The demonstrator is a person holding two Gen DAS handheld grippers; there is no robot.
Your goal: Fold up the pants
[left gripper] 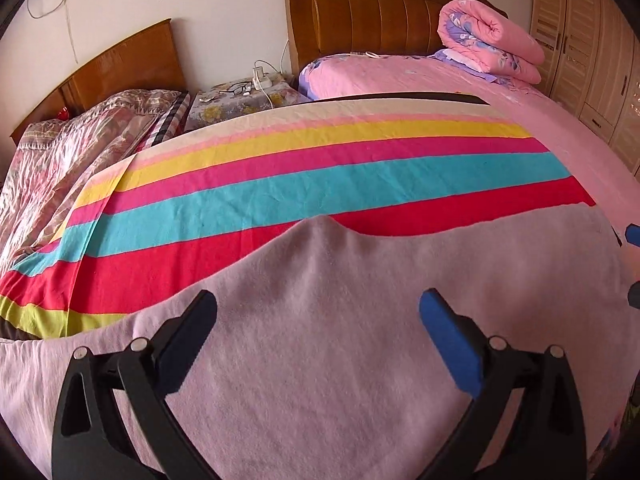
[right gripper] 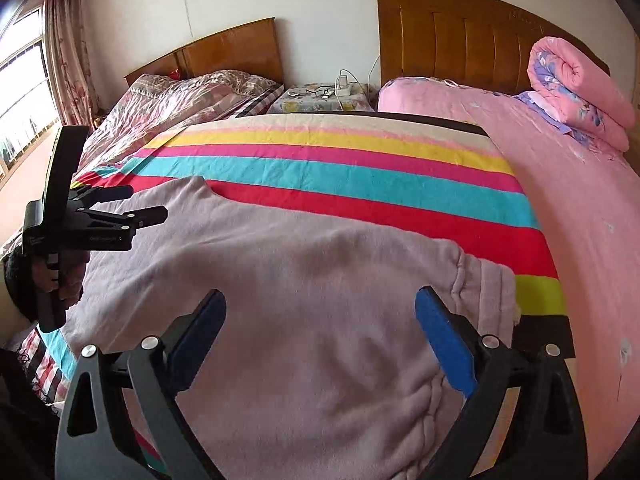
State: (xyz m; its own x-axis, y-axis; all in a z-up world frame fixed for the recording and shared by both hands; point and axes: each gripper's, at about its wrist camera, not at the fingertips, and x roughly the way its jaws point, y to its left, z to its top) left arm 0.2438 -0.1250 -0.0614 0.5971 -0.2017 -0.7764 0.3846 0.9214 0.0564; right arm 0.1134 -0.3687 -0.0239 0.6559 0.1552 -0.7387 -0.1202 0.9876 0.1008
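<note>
Bedroom setting: work takes place on a bed covered by a striped sheet (right gripper: pixel 360 184), inspected outward from the fingers.

Nearest, the right gripper (right gripper: pixel 320 312) hangs over the pants (right gripper: pixel 304 280) with its fingers spread wide and nothing between them; no pad presses on cloth. The left gripper (left gripper: pixel 318 312) stands likewise, fingers wide apart, empty, above the same garment. From the right wrist view the left gripper appears off to the left of the right fingers, carried by a hand (right gripper: pixel 60 276) in a dark sleeve.

Beneath and just beyond both sets of fingers lies the task item: pale mauve pants, soft and fleecy, spread fairly flat. A gathered, ribbed edge sits to the right of the right fingers; whether that is waistband or cuffs cannot be settled. The far edge forms a small peak ahead of the left fingers.

Judgement on progress: the cloth reads as one broad panel, possibly already doubled leg on leg, though the layers cannot be counted. No compact fold is present. Remaining work appears to be gripping an end and folding it across, then squaring up.

Farther off: a pink bedsheet (left gripper: pixel 500 96) to the right, a rolled quilt (right gripper: pixel 576 92) against a wooden headboard (right gripper: pixel 452 36), a bedside table (left gripper: pixel 248 96) bearing spectacles and a charger, and a second bed (right gripper: pixel 180 104) at left.
</note>
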